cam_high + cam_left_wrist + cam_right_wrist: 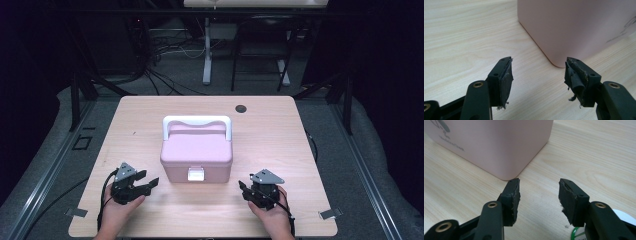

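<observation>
- Sitting near the middle of the pale wooden table [280,125], the pink plastic lidded box [197,155] is showing its white front latch [195,174] to the person, with its white carry handle [197,121] folded toward the far edge of the lid.
- Resting on the table at the near side, the left gripper [150,183] is lying just off the box's near-left corner, and the right gripper [243,187] is lying just off its near-right corner — neither one is touching the box.
- Standing apart with nothing between them, the left gripper's jaws are framing bare wood in the left gripper view [537,75], where the box's rounded corner [560,63] is rising just ahead and slightly to the right of the gap.
- Standing apart and empty as well, the right gripper's jaws [539,195] are facing the other rounded corner [506,176], which is lying just ahead and to the left of the gap.
- Running left to right across the table, the box's long axis is putting the latch midway between the two grippers, so neither hand is looking clearly nearer to it.
- Judging from this layout, the coming move is likely turning on an inward reach along the front face — each gripper is needing to travel toward the centre to meet the latch or the lid edge.
- Peeking in at the bottom corner of the right gripper view, a white and green round object [621,216] is staying too cropped to identify.
</observation>
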Demonstrator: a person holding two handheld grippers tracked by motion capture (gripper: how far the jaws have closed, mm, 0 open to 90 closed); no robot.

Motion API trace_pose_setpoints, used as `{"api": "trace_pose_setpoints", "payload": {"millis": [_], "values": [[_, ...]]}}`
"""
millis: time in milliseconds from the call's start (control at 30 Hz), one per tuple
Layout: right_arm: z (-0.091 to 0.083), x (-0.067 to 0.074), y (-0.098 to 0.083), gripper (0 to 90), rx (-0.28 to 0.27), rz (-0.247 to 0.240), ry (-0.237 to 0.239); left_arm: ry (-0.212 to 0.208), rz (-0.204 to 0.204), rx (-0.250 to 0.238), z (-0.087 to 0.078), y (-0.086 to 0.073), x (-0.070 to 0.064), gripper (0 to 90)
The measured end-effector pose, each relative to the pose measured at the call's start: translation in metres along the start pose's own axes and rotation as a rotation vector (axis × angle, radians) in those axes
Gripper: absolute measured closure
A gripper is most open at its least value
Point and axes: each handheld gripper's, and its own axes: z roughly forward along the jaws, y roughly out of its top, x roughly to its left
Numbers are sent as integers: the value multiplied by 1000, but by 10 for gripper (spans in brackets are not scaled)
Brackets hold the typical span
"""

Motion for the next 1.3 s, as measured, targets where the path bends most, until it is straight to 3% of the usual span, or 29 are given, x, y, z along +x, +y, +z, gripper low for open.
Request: {"api": "trace_pose_setpoints", "payload": {"millis": [167,633,833,933,1133,1300], "values": [[0,1,0,520,11,6,1,-9,-19,-6,0,0,-1,404],[2,3,3,547,11,21,25,0,-8,-34,-1,3,-1,447],[4,5,5,561,-4,3,14,-6,-30,-49,1,5,1,495],[3,5,8,572,-12,10,10,-4,-50,-44,1,6,1,518],[4,3,12,595,-24,30,15,12,-53,-62,4,10,0,540],[7,1,18,637,-10,38,23,-2,-74,-54,7,16,0,596]]}}
